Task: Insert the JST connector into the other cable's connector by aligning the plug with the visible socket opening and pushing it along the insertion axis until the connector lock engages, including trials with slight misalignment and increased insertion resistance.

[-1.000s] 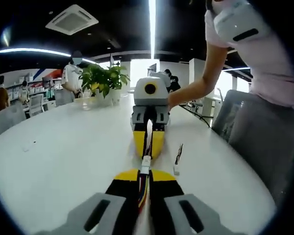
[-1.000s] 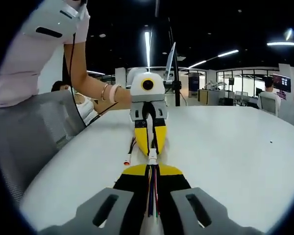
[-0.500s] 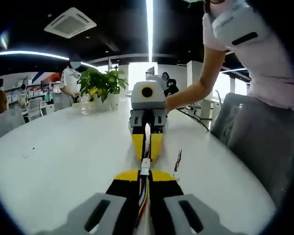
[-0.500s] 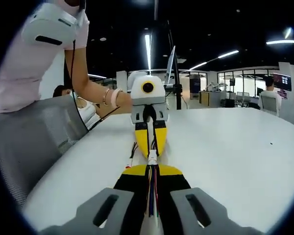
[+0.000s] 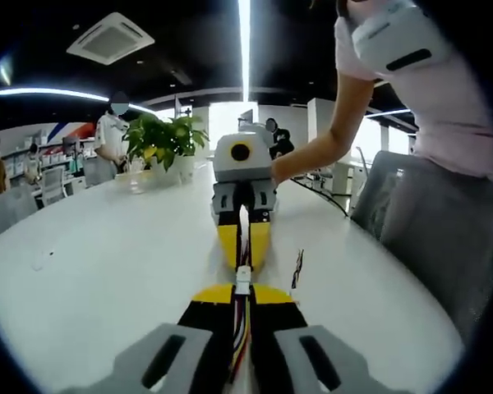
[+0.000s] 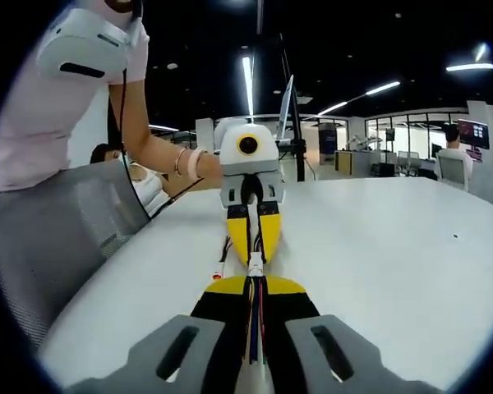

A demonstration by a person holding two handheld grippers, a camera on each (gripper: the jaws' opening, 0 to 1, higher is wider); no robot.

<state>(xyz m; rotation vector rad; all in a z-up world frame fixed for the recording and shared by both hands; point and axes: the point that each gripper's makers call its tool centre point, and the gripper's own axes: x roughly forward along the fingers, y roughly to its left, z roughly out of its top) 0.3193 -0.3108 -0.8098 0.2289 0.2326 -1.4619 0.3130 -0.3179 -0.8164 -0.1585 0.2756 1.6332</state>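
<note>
My left gripper (image 5: 242, 289) is shut on a cable of coloured wires that ends in a small white JST connector (image 5: 243, 279) just past its yellow tips. Facing it tip to tip, my right gripper (image 5: 243, 263) is shut on the other cable. In the right gripper view, my right gripper (image 6: 255, 281) holds red, blue and green wires. Their white connector (image 6: 255, 265) meets the yellow jaws of the left gripper (image 6: 255, 256). The two connectors touch in line between the tips. I cannot tell whether the lock has caught.
A spare cable (image 5: 297, 269) lies on the white table (image 5: 107, 263) beside the grippers. It also shows as the loose cable (image 6: 221, 256) in the right gripper view. A potted plant (image 5: 166, 141) stands at the far end. The person (image 5: 427, 123) and a grey chair (image 6: 57, 238) are alongside.
Both views have shifted slightly with the hands. The grippers stay tip to tip, each shut on its cable, with the connectors still together.
</note>
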